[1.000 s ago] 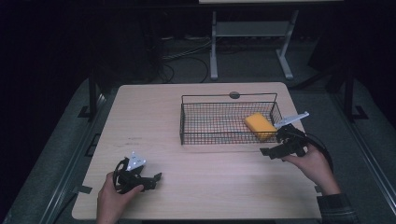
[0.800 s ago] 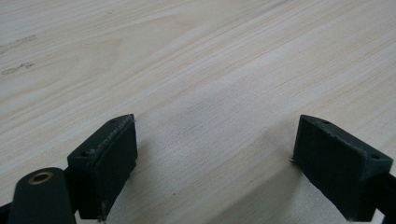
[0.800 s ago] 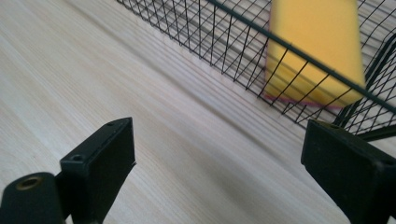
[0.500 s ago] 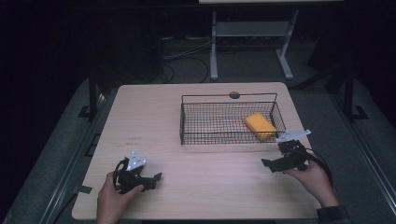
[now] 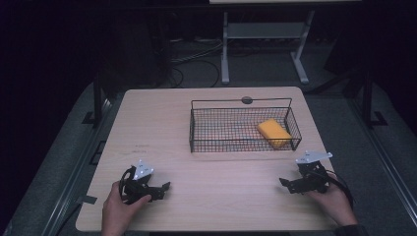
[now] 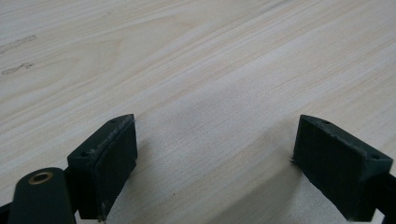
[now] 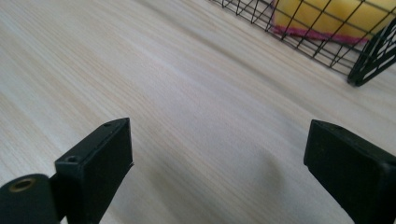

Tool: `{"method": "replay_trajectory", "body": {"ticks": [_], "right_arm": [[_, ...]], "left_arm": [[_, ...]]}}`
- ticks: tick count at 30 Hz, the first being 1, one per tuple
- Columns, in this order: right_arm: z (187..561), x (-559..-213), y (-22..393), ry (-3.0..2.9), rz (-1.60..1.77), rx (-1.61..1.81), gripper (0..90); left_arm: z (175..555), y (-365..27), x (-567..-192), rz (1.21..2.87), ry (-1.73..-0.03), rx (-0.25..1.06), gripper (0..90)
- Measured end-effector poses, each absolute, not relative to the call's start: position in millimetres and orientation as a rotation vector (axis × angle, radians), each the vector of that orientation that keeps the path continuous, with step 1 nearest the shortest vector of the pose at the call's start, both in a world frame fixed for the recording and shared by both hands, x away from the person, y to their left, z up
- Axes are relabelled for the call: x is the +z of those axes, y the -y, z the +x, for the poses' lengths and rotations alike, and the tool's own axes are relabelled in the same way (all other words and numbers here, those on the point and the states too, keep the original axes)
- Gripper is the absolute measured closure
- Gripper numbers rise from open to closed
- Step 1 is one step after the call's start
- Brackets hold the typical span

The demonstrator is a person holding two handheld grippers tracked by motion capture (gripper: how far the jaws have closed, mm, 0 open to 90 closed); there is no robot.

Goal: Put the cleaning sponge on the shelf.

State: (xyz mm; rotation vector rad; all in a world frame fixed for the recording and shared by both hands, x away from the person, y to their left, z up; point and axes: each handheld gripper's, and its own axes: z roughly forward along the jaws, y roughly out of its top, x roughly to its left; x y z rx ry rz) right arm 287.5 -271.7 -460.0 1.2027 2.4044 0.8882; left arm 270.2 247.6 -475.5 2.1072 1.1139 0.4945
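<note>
- The wooden table (image 5: 206,142) takes up the middle of the high view, its pale top bare apart from a wire basket, two grippers and a small dark round fitting (image 5: 247,100) near its far edge.
- The black wire basket (image 5: 216,130) stands on the far right part of the table, upright, with its long side facing the person.
- A yellow sponge (image 5: 274,132) lies inside the basket at its right end, close to the near right corner; in the right gripper view it shows through the mesh (image 7: 327,14) with a pinkish underside.
- The right gripper (image 5: 287,183) is held low at the table's near right edge, in front of the basket and apart from it. Its jaws stand wide apart with bare wood between them, gripping nothing, as the right gripper view (image 7: 217,158) shows.
- The left gripper (image 5: 162,189) is held low at the table's near left edge, well apart from the basket and the sponge. Its jaws are also spread wide over bare wood, holding nothing, as the left gripper view (image 6: 215,158) shows.
- The person's left hand (image 5: 118,211) and right hand (image 5: 337,201) wrap the grippers' handles from the near side.
</note>
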Motion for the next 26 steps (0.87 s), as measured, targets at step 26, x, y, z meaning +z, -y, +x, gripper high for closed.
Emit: {"method": "replay_trajectory", "body": {"ticks": [26], "right_arm": [[276.7, -483.4, 282.0, -2.345, 1.206, 0.991, 2.4]], "left_arm": [[270.1, -247.5, -475.5, 2.107, -1.115, 0.494, 12.7]]}}
